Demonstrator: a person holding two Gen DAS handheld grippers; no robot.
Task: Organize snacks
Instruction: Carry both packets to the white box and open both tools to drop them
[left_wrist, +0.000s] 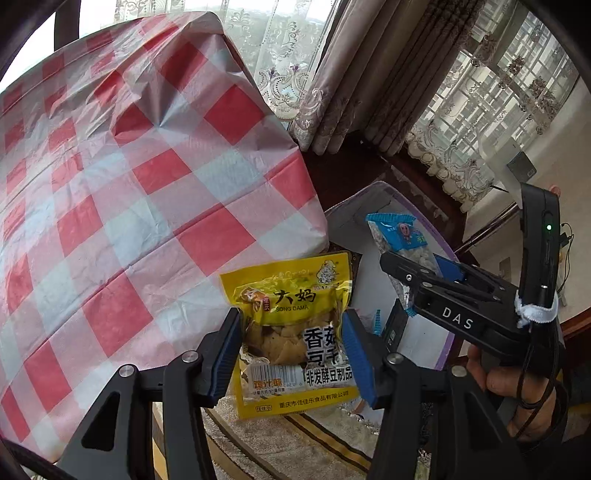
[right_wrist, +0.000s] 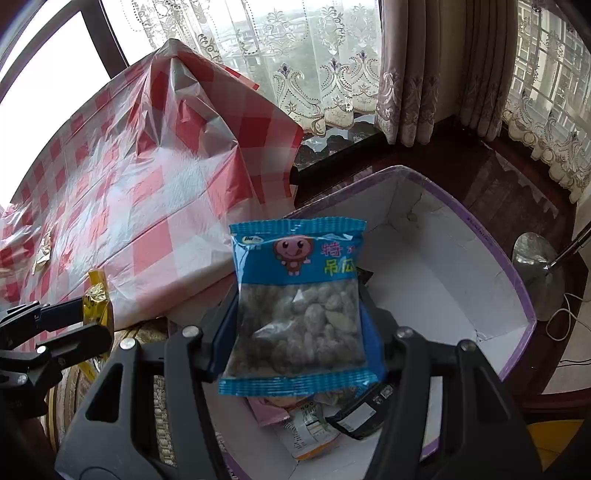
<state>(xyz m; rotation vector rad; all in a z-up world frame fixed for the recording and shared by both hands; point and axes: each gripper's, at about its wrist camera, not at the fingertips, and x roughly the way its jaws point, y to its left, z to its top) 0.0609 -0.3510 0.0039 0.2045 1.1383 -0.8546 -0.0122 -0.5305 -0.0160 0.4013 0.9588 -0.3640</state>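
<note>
1. Two snack packets are held at once, one per gripper. Left wrist view: the left gripper (left_wrist: 291, 354) is clamped on a yellow dried-tofu packet (left_wrist: 291, 332), its blue pads pressing the packet's side edges, long axis upright. The packet hangs off the edge of the table with the red-checked cloth (left_wrist: 129, 184), above the carpet. The white box with purple rim (left_wrist: 448, 343) lies to the right of this packet, just beyond it.
2. Same view: the right gripper (left_wrist: 410, 269) stands further right, over the box, gripping a blue nut packet (left_wrist: 400, 240).
3. Right wrist view: the right gripper (right_wrist: 299, 332) is closed on the blue nut packet (right_wrist: 299, 299), held upright directly above the box (right_wrist: 517, 291). Other packets already lie in the box's near corner.
4. Judgement: the right hand is nearer the box and need only lower and let go; the left must travel rightward first.
</note>
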